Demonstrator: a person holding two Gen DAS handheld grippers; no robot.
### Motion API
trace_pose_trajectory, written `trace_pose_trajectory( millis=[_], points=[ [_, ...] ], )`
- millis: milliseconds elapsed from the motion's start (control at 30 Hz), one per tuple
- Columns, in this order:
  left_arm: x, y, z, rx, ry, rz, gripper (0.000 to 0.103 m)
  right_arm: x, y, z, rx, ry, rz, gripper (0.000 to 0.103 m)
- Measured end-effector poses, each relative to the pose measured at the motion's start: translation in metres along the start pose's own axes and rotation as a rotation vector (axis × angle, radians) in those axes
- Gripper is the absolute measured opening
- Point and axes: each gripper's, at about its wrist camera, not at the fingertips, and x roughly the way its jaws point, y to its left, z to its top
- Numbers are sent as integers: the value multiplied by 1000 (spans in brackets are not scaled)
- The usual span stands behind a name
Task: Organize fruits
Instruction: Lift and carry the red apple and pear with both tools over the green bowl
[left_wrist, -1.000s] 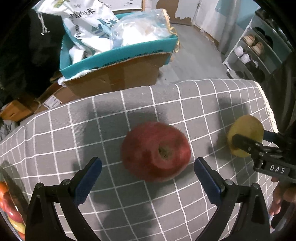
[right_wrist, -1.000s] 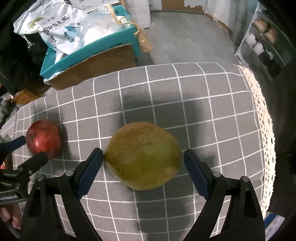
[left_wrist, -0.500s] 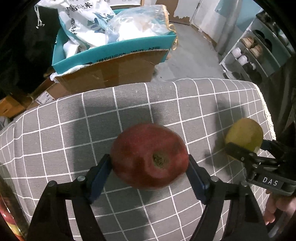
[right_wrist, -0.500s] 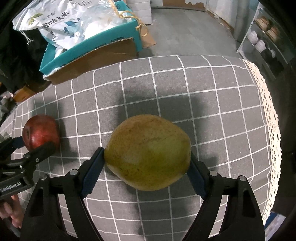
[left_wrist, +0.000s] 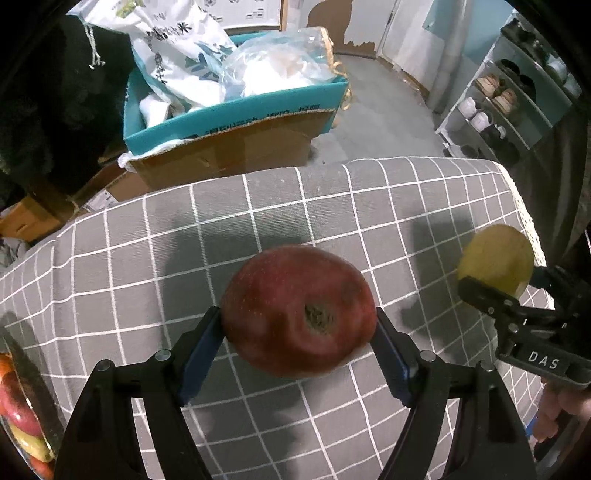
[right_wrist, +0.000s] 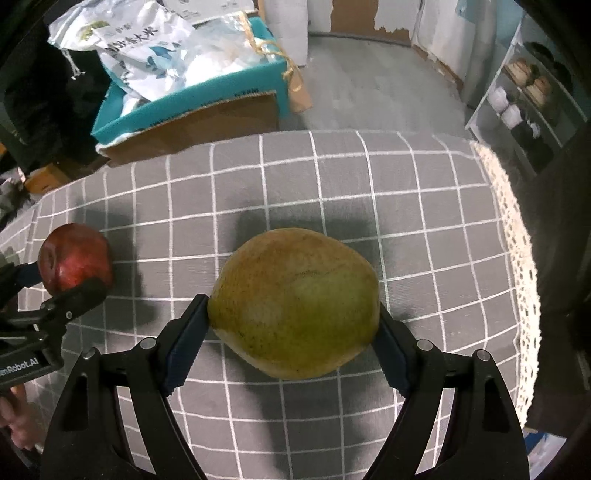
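Gripping the red apple (left_wrist: 299, 310) in my left claw (left_wrist: 297, 339), blue pads (left_wrist: 199, 347) pressed on its two flanks; it sits between the fingers over the grey checked cloth (left_wrist: 147, 258), its shadow showing on the cloth beyond it. My right claw (right_wrist: 293, 334) is clenched the same way on the yellow-green pear (right_wrist: 295, 302), pads on both sides, shadow thrown behind it.

Orientation: apple's brown dimple faces my left camera, so its core axis runs roughly along the fingers toward the lens. Pear's long axis lies across the right claw, pad to pad; its narrower end seems to sit at the left pad, though I can't be sure of that.

Risks, as I judge them:
- Both fruits are round and smooth, pinched at only two points each; a quick swing could roll either one out of the pads.
- Pear held along its long axis, on tapering ends, looks the likelier one to slip.
- The claws are near each other, each visible at the edge of the other's view; crossing paths could knock a fruit loose.
- Squeezing harder may bruise the pear.

Fruit bowl (left_wrist: 22, 424) sits at the lower left edge, other fruit already in it; probable destination.
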Motion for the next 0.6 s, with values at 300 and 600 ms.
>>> trace_pose_trajectory(
  millis=[300, 600],
  points=[
    [-35, 9, -14, 9, -56, 11, 80, -36, 16, -5, -27, -72, 8, 83],
    [-91, 26, -24, 23, -159, 63, 80, -72, 34, -7, -58, -145, 9, 83]
  ],
)
